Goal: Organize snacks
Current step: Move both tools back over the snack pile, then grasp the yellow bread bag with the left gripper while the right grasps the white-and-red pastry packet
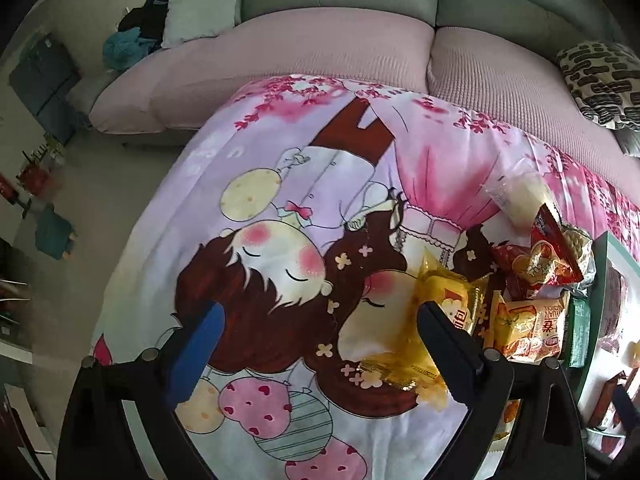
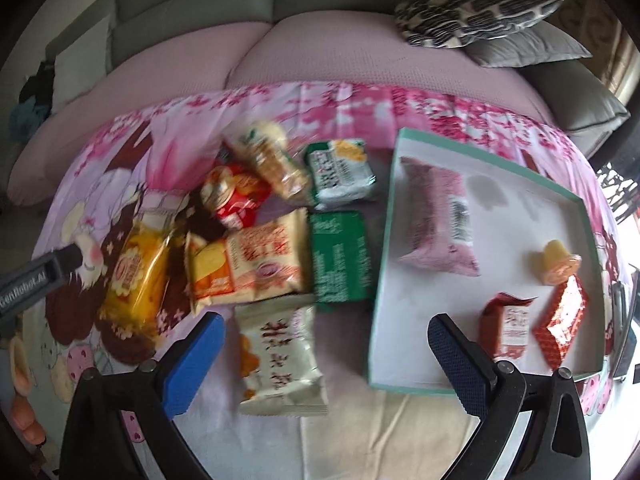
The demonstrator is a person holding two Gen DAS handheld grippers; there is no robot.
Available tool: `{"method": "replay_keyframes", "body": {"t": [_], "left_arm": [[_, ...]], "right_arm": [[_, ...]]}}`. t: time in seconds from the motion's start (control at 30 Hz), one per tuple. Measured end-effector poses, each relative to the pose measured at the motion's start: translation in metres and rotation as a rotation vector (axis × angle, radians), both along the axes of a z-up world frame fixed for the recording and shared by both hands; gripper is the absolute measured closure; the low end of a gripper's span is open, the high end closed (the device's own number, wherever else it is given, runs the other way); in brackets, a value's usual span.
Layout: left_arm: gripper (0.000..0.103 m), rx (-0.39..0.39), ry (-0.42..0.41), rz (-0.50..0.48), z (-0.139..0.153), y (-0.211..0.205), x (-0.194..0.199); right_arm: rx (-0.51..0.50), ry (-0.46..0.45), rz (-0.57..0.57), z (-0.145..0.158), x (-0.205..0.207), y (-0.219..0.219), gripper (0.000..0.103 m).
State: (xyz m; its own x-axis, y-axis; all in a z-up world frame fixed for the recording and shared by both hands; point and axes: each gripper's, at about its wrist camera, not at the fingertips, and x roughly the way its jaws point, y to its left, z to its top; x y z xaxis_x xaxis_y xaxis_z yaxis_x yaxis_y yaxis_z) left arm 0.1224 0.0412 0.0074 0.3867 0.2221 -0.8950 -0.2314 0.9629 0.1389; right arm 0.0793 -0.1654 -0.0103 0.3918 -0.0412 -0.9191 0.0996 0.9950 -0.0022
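Snack packets (image 2: 256, 264) just beside tray rim (image 2: 383, 248), bare cloth (image 1: 248, 184) leftward.

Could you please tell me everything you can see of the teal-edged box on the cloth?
The box is a shallow, open rectangular tray, seemingly cardboard, with a teal rim and white floor. It lies flat on the printed cloth, right of the loose snack pile. Inside are a pink packet, a small yellow jelly cup and two red packets. The open right gripper hovers over its near left corner.
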Motion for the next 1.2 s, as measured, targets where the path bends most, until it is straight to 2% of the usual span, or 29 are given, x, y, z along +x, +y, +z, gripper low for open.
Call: {"method": "replay_keyframes", "body": {"t": [0.23, 0.4, 0.53, 0.7, 0.97, 1.2], "left_arm": [[0.006, -0.056, 0.06, -0.064, -0.021, -0.018, 0.009], [0.006, -0.075, 0.082, -0.097, -0.03, -0.031, 0.014], [0.006, -0.087, 0.107, -0.115, -0.037, -0.038, 0.017], [0.006, -0.095, 0.12, -0.123, -0.043, -0.041, 0.022], [0.006, -0.089, 0.144, -0.133, -0.054, -0.045, 0.031], [0.006, -0.08, 0.18, -0.112, -0.071, -0.043, 0.036]], "right_arm": [[0.001, 0.054, 0.03, -0.025, -0.002, 0.015, 0.002], [-0.016, 0.052, 0.036, -0.03, -0.002, 0.022, 0.003], [0.011, 0.035, 0.05, -0.026, -0.003, 0.025, 0.011], [0.029, 0.035, 0.091, -0.028, -0.001, 0.035, 0.013], [0.086, 0.075, 0.108, -0.049, 0.005, 0.041, 0.021], [0.097, 0.101, 0.116, -0.059, 0.006, 0.039, 0.023]]}}
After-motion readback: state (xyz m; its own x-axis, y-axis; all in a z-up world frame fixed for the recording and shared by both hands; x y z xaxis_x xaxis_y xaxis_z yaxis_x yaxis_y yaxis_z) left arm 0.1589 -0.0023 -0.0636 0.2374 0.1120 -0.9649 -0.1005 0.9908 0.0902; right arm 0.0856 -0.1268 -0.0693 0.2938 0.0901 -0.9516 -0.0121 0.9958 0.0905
